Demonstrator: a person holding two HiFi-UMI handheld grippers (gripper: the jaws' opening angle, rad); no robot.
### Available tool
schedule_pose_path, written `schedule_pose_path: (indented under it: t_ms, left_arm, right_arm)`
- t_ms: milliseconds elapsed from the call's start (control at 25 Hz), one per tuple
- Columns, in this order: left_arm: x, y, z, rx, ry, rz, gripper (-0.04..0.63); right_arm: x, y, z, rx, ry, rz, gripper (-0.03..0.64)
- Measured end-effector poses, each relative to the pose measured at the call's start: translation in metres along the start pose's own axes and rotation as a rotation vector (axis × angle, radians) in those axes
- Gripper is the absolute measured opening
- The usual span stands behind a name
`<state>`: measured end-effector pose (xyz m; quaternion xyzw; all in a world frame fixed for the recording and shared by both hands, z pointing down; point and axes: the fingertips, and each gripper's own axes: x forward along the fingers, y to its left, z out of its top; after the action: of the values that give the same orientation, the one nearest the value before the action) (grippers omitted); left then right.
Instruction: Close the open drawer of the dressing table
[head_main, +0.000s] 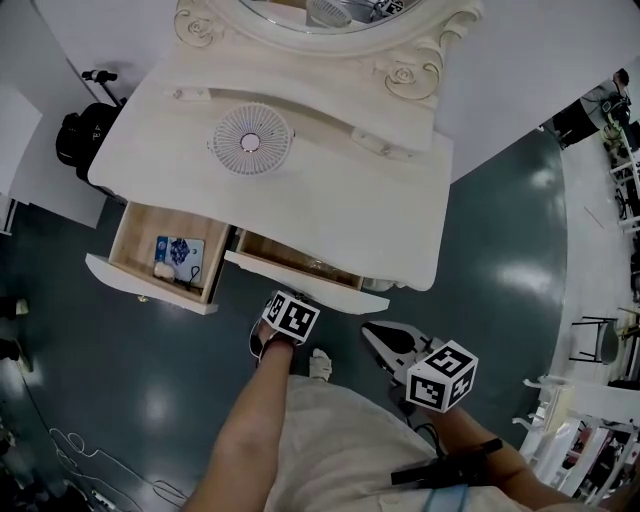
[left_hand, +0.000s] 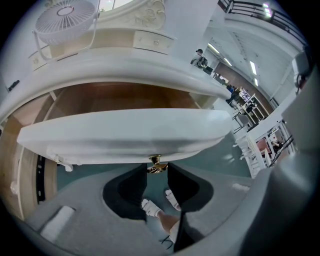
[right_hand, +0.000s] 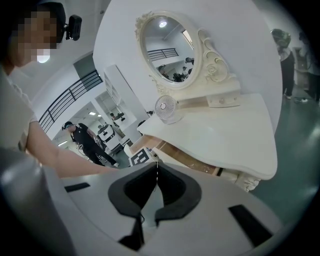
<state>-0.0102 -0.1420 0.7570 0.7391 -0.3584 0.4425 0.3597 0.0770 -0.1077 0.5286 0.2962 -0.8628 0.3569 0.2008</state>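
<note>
**Head view.** White dressing table from above, small fan on top. Two drawers out: left drawer pulled far, with a blue card and small bits inside. Middle drawer out only part-way, mostly under the tabletop. Left gripper right at the middle drawer's front. Right gripper near, off to one side, touching nothing.

**Left gripper view.** Looking up along the curved front of the middle drawer. Brass knob lodged between the jaw tips. Fingers fairly wide, gap about filled by the knob, seemingly bearing on it from both sides. Shoes on the floor below.

**Right gripper view.** Fingers brought together, tips meeting, nothing between. Mirror and tabletop ahead.

**Risks (judged).**
- Small round knob held at the very tips: could slip out mid-push, then tips scraping the painted front.
- Slanted push: likely to skew the drawer and jam it short of flush.
- Left drawer open as well: unclear which one is meant, so possibly a half-done job.

**Hard to read.**
- Knob and tips covered by the marker cube in the head view.
- Runners unseen.
- Middle drawer's contents in shadow.
- Real pad pressure on the knob not certain.
</note>
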Motion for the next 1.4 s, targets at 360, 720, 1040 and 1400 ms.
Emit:
schedule_pose_path:
  t_ms: [360,720,1040,1400]
  left_arm:
    - [0.010,0.006,0.016,0.015,0.010,-0.012,0.132]
    - [0.017,0.013,0.040,0.020,-0.026,-0.004,0.130]
    - [0.021,0.019,0.056,0.028,-0.057,0.002,0.130]
    - [0.026,0.028,0.078,0.043,-0.111,0.041,0.130]
  right_arm:
    - [0.002,-0.013,0.004,0.021,0.001,-0.017,0.017]
    - [0.003,-0.023,0.004,0.038,0.004,-0.035,0.017]
    - [0.003,-0.028,0.004,0.046,0.000,-0.051,0.017]
    - [0.001,-0.032,0.000,0.050,0.007,-0.070,0.017]
